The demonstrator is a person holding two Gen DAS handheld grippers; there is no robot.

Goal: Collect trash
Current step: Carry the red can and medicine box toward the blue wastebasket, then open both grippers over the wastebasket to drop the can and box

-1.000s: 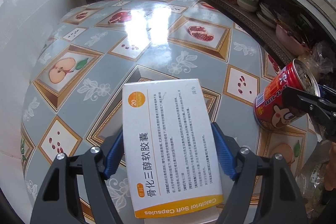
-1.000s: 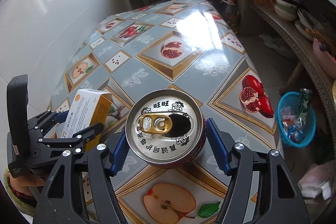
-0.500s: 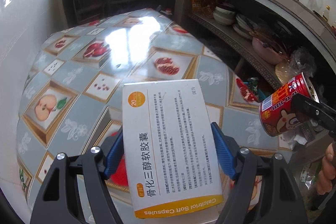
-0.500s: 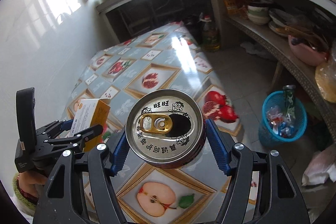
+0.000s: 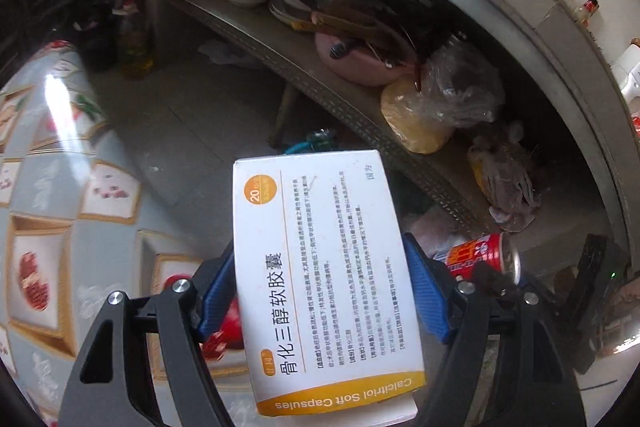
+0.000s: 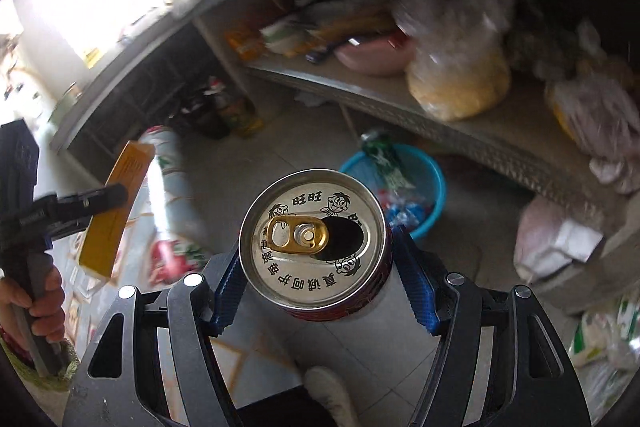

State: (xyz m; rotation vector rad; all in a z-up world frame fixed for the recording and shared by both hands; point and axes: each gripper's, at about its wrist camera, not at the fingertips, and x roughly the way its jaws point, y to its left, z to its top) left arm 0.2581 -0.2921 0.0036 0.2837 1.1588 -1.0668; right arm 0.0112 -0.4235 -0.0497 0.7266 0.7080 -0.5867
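Observation:
My left gripper (image 5: pixel 320 291) is shut on a white and orange capsule box (image 5: pixel 324 267), its blue pads pressing both long sides. My right gripper (image 6: pixel 316 263) is shut on a red drink can (image 6: pixel 314 239), whose opened silver top faces the camera. Both are held in the air past the table's edge. In the left wrist view the can (image 5: pixel 478 257) shows low at the right. In the right wrist view the box (image 6: pixel 116 205) appears at the left, side on. A blue waste basket (image 6: pixel 424 187) stands on the floor beyond the can, with a green bottle and wrappers inside.
The fruit-patterned table (image 5: pixel 44 219) lies to the left. A low shelf (image 6: pixel 460 135) behind the basket carries a pink basin (image 6: pixel 374 57), stacked bowls and plastic bags. Bottles stand on the tiled floor (image 5: pixel 180 131) near the table's end. A person's shoe (image 6: pixel 332 395) shows below.
Both grippers have swung right, away from the tabletop and out over the floor, carrying the box and the can. The shelf and blue basket now fill the views. Neither grip has altered.

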